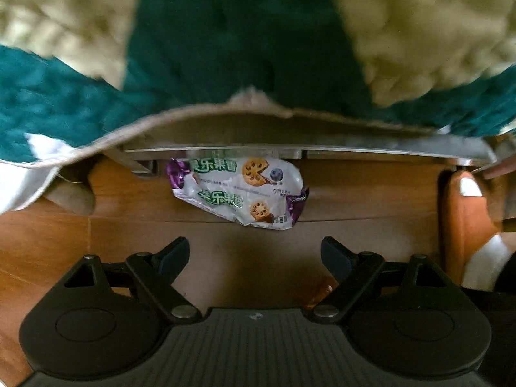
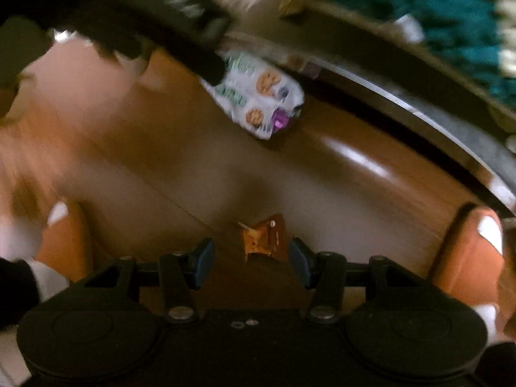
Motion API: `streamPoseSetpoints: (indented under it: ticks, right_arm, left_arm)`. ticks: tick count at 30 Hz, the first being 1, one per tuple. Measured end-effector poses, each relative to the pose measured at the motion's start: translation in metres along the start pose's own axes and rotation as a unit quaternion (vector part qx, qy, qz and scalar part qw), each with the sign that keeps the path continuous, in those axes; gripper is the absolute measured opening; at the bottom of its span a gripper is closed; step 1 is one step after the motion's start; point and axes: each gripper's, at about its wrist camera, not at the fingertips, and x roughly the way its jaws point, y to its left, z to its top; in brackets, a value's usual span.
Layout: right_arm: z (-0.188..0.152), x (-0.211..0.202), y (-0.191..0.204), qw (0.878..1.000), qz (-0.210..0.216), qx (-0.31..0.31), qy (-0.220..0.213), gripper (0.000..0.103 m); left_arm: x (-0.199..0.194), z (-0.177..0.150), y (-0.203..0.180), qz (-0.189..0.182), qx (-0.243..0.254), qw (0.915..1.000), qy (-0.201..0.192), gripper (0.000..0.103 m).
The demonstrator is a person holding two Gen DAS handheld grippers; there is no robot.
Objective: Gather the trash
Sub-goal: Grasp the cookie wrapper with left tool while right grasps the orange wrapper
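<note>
Left fingers [image 1: 254, 258] spread wide, nothing between them, pointing down at the wooden floor [image 1: 48, 242]. Biscuit wrapper [image 1: 238, 190] lies flat ahead of them, well clear of the tips: white, crumpled, purple ends, green lettering, cookie pictures, its far edge tucked under a metal rail [image 1: 387, 151]. Right fingers [image 2: 251, 262] also apart, not gripping. Small orange-brown wrapper [image 2: 264, 238] sits on the floor right between their tips, crinkled and glossy; contact unclear, view blurred.

Black grippers [image 1: 254, 258], blue-padded fingers [image 2: 203, 264], orange slippers [image 2: 467, 258].
</note>
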Motion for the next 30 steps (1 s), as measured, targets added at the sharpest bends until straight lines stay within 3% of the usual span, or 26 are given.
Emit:
streamPoseSetpoints:
  ticks: [11,20,24,28,30]
  right_arm:
    - [-0.014,0.063,0.031,0.989,-0.06,-0.132,0.006,0.051]
    - [-0.015,0.084,0.03,0.989,-0.068,-0.132,0.012,0.049]
    - [-0.012,0.093,0.029,0.989,-0.073,-0.126,0.009,0.048]
    - [-0.012,0.098,0.025,0.99,-0.069,-0.125,0.01,0.047]
    - [-0.012,0.101,0.025,0.99,-0.067,-0.126,0.011,0.044]
  left_arm:
    - [0.088,0.001,-0.028,0.015,0.058,0.9982,0.004,0.089]
    - [0.128,0.02,-0.044,0.013,0.066,0.9976,0.013,0.087]
    - [0.139,0.026,-0.05,0.014,0.072,0.9971,0.022,0.064]
    - [0.147,0.03,-0.052,0.006,0.067,0.9971,0.034,0.057]
    - [0.151,0.032,-0.051,0.002,0.066,0.9971,0.038,0.048]
